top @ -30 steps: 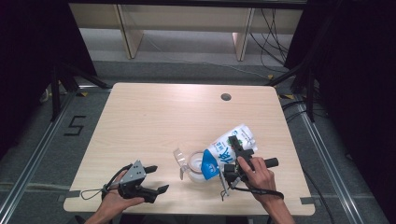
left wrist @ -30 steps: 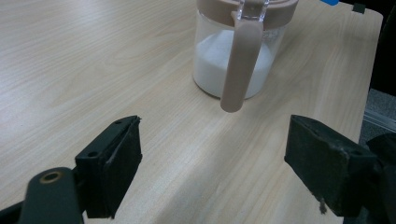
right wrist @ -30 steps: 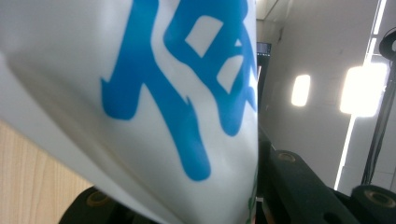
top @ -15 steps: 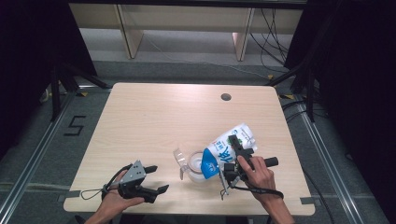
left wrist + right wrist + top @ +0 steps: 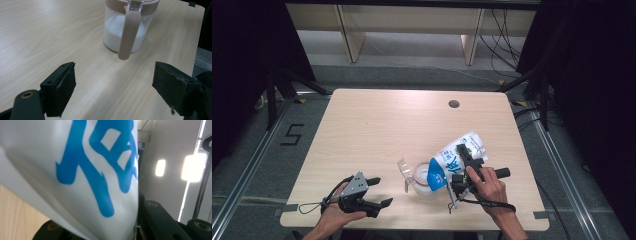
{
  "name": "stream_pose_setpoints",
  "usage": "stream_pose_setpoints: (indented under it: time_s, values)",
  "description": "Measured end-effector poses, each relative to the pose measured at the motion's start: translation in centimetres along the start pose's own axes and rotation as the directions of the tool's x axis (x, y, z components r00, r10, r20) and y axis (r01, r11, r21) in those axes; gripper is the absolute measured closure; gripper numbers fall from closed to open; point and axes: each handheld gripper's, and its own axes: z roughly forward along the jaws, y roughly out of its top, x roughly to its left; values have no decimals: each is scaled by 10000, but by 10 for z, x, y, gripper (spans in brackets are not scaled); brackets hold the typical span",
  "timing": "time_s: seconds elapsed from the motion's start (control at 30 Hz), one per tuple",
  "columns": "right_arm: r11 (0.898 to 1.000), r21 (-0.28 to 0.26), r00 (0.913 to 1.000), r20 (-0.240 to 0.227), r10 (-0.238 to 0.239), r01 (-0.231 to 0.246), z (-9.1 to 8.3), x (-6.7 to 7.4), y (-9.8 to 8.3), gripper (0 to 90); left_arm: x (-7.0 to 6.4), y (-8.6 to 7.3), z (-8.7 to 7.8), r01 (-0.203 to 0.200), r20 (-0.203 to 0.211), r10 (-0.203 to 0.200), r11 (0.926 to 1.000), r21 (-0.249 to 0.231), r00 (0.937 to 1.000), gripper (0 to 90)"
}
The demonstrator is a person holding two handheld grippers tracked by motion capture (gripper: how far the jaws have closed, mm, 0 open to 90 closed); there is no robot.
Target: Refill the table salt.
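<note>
Right tool is pinching the white-and-blue pouch, tilting its blue end down over the clear jar at the near middle of the bench. Left tool is resting at the near left, jaws spread wide with nothing between them, facing the jar of white powder.

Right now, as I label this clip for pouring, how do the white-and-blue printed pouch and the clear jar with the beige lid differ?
The soft white-and-blue printed pouch lies tilted, gripped by the right claw; the rigid clear jar with the beige lid stands upright on the table, untouched. The pouch is opaque; the jar shows white powder inside. Both sit near the table's front edge.
</note>
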Motion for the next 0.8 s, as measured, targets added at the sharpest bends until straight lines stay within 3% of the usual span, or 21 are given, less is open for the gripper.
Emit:
stream_pose_setpoints:
  time_s: [0.13, 0.2, 0.3, 0.4, 0.43, 0.47, 0.67, 0.7, 0.73, 0.8]
  values:
    - [9994, -266, 9995, 221, -219, 225, 2, -1, 0, 770, 0, 0, 0, -8, -4, 8, 10000, 8, 10000, 180]
    - [9943, -485, 9951, 314, -938, 952, 3, -6, 2, 771, 0, 0, 0, -5, -2, 5, 10000, 2, 10000, 179]
    - [9974, -371, 9978, 260, -602, 612, 2, -5, 1, 771, 0, 0, 0, -15, -2, 15, 10000, 8, 10000, 179]
    - [9969, -384, 9973, 296, -670, 681, 2, -6, 1, 771, 0, 0, 0, -12, -1, 12, 10000, 6, 10000, 179]
    - [9994, -236, 9995, 178, -249, 253, 2, -2, 1, 771, 0, 0, 0, -17, -4, 17, 10000, 12, 10000, 179]
    - [9998, -161, 9998, 130, -137, 139, 1, -2, 1, 771, 0, 0, 0, -12, -1, 12, 10000, 10, 10000, 179]
    - [9996, -182, 9997, 112, -200, 202, 2, -2, 1, 772, 0, 0, 0, -25, 32, 25, 10000, 51, 10000, 179]
    - [9996, -179, 9997, 110, -217, 219, 2, -2, 1, 772, -1, 0, 0, 266, 22, -266, 9996, 34, 9996, 179]
    - [9996, -177, 9997, 92, -220, 222, 2, -2, 1, 772, 0, 0, 0, 45, -9, -45, 10000, 11, 10000, 179]
    - [9995, -184, 9997, 59, -236, 237, 2, -2, 1, 773, 0, 0, 0, -17, 0, 17, 10000, 14, 10000, 179]
